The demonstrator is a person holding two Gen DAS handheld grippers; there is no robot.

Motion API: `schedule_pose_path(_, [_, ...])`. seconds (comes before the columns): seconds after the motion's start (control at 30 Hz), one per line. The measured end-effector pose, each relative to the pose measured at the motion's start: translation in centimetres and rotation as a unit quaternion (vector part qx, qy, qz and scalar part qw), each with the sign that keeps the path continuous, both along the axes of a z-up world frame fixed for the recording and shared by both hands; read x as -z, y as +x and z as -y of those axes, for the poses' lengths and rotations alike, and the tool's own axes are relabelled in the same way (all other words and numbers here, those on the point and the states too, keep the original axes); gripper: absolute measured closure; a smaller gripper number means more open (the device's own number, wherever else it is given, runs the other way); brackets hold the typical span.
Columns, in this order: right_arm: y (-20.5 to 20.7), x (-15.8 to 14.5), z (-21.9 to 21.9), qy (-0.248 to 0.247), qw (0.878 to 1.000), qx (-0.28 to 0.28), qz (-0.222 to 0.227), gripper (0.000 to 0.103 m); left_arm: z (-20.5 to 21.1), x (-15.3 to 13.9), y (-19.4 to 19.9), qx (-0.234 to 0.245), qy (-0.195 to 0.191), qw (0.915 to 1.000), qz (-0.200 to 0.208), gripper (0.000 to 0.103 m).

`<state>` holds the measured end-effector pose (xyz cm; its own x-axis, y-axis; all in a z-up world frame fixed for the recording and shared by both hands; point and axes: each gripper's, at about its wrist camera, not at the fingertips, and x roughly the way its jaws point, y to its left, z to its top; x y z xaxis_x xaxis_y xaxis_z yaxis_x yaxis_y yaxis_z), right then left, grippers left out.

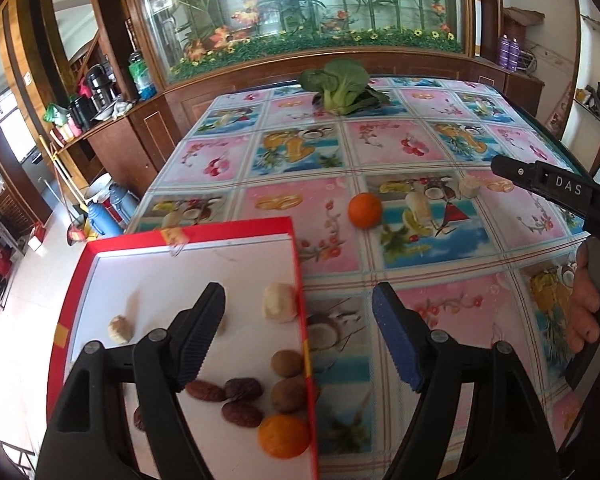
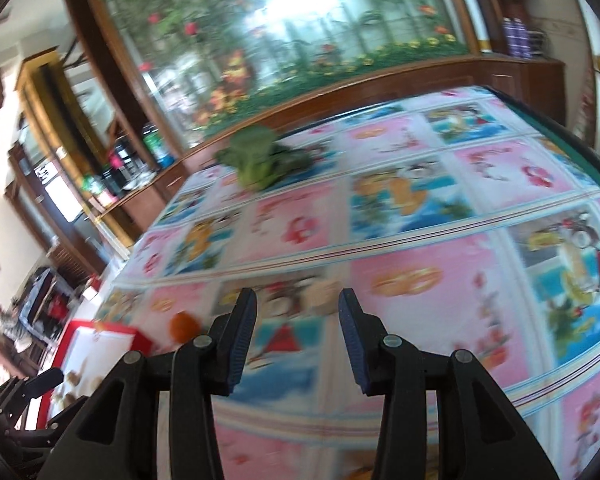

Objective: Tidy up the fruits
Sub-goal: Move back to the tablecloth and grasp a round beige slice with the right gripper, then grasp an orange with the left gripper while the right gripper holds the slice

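The left tool [image 1: 300, 304] is seen spread wide, and nothing is held between its fingers. Its left finger [image 1: 202, 332] is seen over the red tray [image 1: 76, 280], and its right finger is seen over the bench [image 1: 440, 276] just past the tray's edge. Inside the tray, right under the left tool, some dark red dates [image 1: 236, 398], two brown round fruits [image 1: 287, 380] and an orange [image 1: 284, 436] are seen close together. A pale lump [image 1: 279, 303] is seen between the two fingers, by the tray's right wall, and a smaller pale piece [image 1: 120, 330] is seen to the left of the tool. A second orange [image 1: 365, 210] is seen on the bench ahead of the left tool, with two pale pieces [image 1: 470, 188] to its right. A green leafy vegetable [image 1: 342, 88] is seen far ahead at the bench's back edge. The right tool [image 2: 298, 312] is seen partly spread, with nothing gripped. Its picture is blurred. A pale lump [image 2: 320, 298] is seen just ahead of its tips, and the second orange is seen to its left. The right tool is held by a hand [image 1: 588, 304].
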<state>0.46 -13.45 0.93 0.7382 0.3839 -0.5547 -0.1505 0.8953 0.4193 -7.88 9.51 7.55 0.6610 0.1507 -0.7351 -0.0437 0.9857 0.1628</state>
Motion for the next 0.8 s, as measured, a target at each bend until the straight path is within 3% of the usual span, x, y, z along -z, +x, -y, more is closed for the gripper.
schedule_pose_path(0.37, [3.3,1.6,-1.9,-0.06,0.997,-0.031,-0.023,0.061,1.8,1.2,5.7,0.007,0.003,0.9996,-0.025,0.026])
schedule_pose_path(0.63, [4.8,2.7,-3.6,-0.112,0.991,-0.04,-0.058,0.061,2.0,2.0,7.5,-0.003,0.0,0.999,-0.044,0.026])
schedule_pose_path(0.67, [4.9,2.7,-3.7,-0.117,0.991,-0.04,-0.058,0.061,2.1,2.1,7.7,-0.003,0.002,0.999,-0.044,0.026])
schedule_pose_path(0.73, [5.0,2.7,-3.8,-0.127,0.989,-0.039,-0.059,0.072,2.4,2.3,8.2,-0.003,0.006,0.9989,-0.046,0.026])
schedule_pose_path(0.8, [5.0,2.8,-3.9,-0.129,0.989,-0.04,-0.06,0.074,2.7,2.7,9.0,-0.004,0.008,0.9987,-0.051,0.026])
